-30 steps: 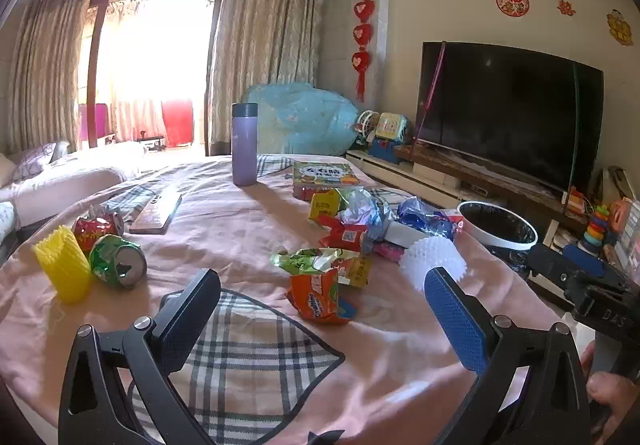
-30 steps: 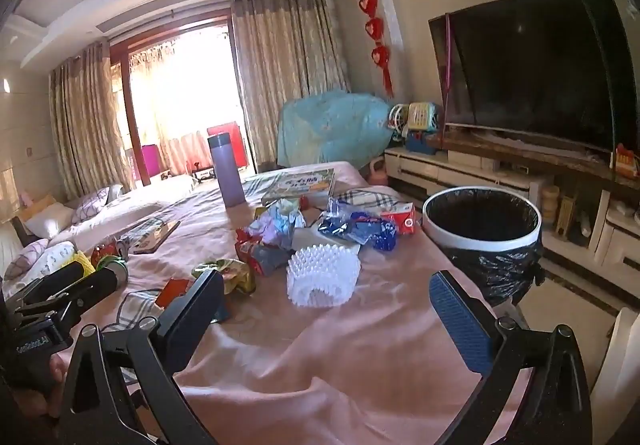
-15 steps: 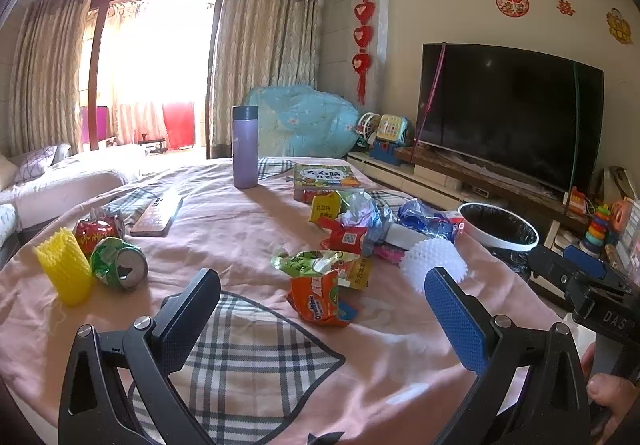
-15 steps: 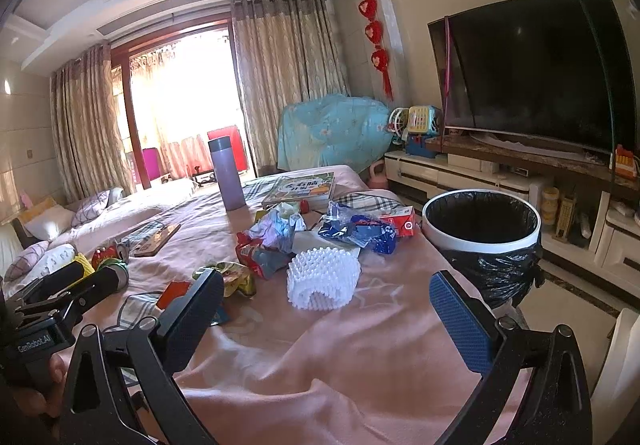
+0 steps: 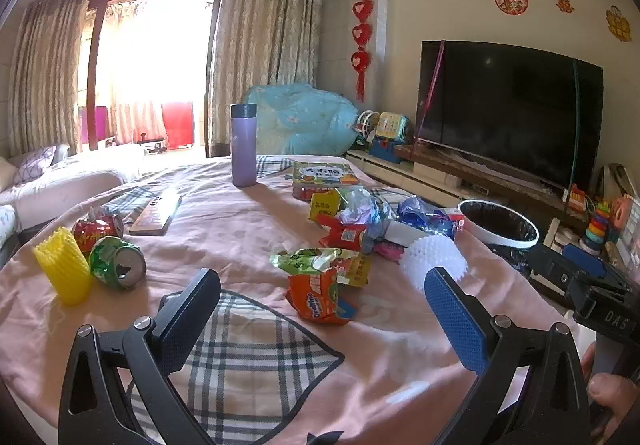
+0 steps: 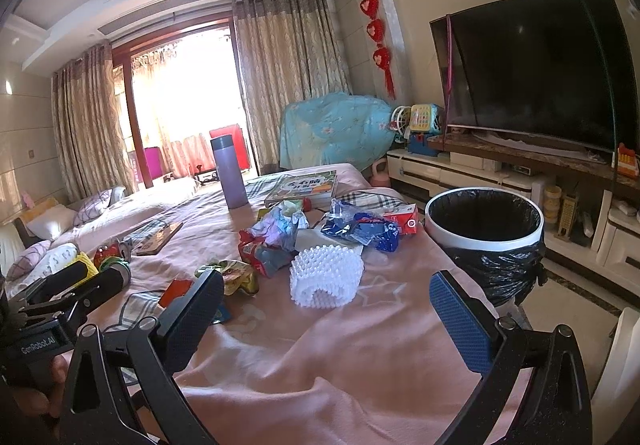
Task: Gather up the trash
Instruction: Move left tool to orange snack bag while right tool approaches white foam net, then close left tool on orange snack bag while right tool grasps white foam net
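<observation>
Trash lies scattered on a pink-clothed table (image 5: 240, 229): an orange snack wrapper (image 5: 318, 295), a white foam fruit net (image 6: 326, 277), a yellow foam net (image 5: 64, 271), a crushed green can (image 5: 118, 263), a crushed red can (image 5: 98, 227) and a heap of crumpled wrappers (image 6: 320, 225). A white bin with a black liner (image 6: 484, 217) stands off the table's right edge. My left gripper (image 5: 320, 305) is open, hovering just short of the orange wrapper. My right gripper (image 6: 326, 303) is open too, just short of the white net.
A purple flask (image 5: 243, 145), a picture book (image 5: 324, 175) and a remote control (image 5: 156, 209) also sit on the table. A large TV (image 6: 536, 69) on a low cabinet runs along the right wall. A sofa (image 5: 60, 181) stands at the left.
Both views have crept slightly forward and down toward the table. Both grippers stay open and no trash has moved.
</observation>
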### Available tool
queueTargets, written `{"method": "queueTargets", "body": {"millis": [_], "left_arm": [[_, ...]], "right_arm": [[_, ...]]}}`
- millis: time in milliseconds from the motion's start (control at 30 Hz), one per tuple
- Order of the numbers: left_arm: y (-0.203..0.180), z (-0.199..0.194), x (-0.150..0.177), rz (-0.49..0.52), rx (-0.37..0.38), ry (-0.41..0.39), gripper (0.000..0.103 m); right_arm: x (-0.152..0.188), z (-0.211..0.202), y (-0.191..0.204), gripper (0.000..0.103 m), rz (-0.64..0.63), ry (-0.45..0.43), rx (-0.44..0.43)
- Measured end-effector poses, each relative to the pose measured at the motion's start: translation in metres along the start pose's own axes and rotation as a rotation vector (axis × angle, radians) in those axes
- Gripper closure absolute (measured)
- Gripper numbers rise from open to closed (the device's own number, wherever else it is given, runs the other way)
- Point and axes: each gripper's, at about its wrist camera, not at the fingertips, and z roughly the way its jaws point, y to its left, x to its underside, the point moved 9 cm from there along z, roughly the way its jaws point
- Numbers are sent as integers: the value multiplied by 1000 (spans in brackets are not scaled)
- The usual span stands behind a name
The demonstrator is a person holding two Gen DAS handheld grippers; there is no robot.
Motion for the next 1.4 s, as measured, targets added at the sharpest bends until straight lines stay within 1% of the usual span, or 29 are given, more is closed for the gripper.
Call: {"method": "queueTargets", "body": {"millis": [600, 900, 1067, 1167, 1267, 1400], "left_arm": [[-3, 3, 6, 1, 0, 10, 1], [4, 18, 12, -36, 13, 64, 1], [8, 34, 14, -51, 21, 106, 1], [11, 50, 18, -67, 24, 155, 1], [14, 71, 22, -80, 23, 222, 2], [17, 98, 24, -92, 15, 292, 8]], "right_arm": [[5, 7, -1, 0, 6, 27, -16], [9, 20, -6, 0, 36, 77, -46], [15, 35, -10, 0, 67, 130, -77], [21, 48, -13, 1, 84, 169, -83], [27, 62, -15, 5, 96, 211, -87], [34, 86, -22, 14, 123, 279, -85]]}}
